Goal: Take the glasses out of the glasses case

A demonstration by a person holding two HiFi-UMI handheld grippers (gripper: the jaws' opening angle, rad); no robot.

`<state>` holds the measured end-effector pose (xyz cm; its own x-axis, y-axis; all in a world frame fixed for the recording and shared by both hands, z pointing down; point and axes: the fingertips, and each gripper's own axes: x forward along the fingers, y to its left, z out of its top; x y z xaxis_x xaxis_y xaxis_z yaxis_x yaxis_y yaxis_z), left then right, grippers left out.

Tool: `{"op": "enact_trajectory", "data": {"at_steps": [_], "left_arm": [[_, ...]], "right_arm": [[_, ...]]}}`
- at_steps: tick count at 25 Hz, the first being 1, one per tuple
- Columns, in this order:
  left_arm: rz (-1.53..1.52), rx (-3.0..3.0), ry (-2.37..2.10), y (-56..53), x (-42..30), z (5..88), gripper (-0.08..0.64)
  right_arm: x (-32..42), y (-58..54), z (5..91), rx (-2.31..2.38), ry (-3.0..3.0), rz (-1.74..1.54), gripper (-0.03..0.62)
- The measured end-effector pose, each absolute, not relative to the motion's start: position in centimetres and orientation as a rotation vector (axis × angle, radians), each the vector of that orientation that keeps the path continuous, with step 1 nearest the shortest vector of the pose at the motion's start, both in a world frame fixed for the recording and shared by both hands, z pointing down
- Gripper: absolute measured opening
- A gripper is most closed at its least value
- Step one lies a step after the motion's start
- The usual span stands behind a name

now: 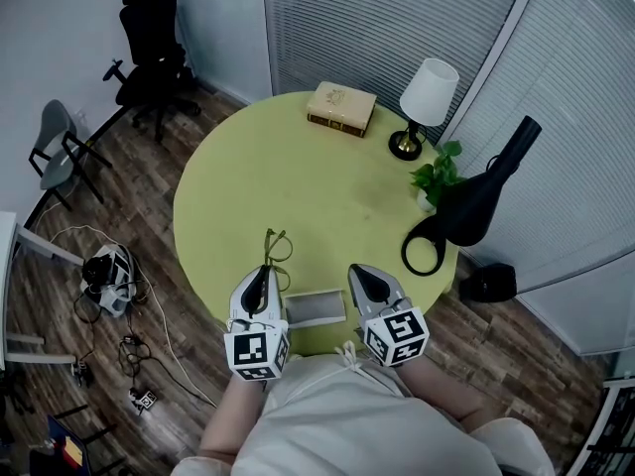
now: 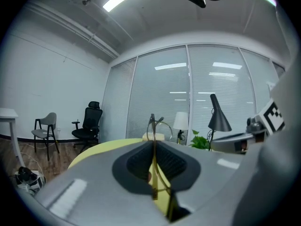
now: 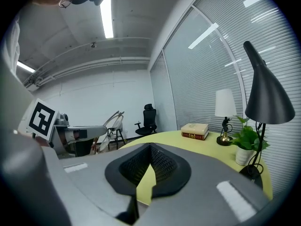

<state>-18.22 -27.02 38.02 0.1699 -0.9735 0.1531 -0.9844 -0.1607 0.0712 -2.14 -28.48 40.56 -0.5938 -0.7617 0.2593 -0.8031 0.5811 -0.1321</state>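
Because the glasses (image 1: 276, 247) are held only by a thin wire part of the frame, the grip is the weak point at this stage. Judged from here, a slack squeeze would let them pivot or slip onto the table (image 1: 327, 186). A hard squeeze may bend the frame, and a quick swing could knock a lens against the tabletop.

You have the glasses outside the glasses case (image 1: 316, 307), which lies at the near edge of the table between your two grippers. Your left gripper (image 1: 264, 278) is clamped on the frame. Its own view shows the jaws pressed together, with the wire running upright through the seam and the lenses projecting beyond the tips, away from you. Whether the lenses touch the tabletop cannot be told.

Your right gripper (image 1: 363, 278) sits just right of the case, its jaws closed together on nothing.

Farther out on the round table, well apart from the work, stand a book (image 1: 341, 108), a white-shaded lamp (image 1: 427, 97), a small plant (image 1: 438, 177) and a black desk lamp (image 1: 476, 204).
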Motion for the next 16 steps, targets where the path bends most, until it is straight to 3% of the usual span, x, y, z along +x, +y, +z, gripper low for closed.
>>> {"op": "enact_trajectory", "data": {"at_steps": [16], "left_arm": [[0.121, 2.258, -1.904, -27.57, -18.1, 38.94, 0.018]], "right_arm": [[-2.14, -28.89, 41.44, 1.3, -2.621, 0.377, -0.002]]}}
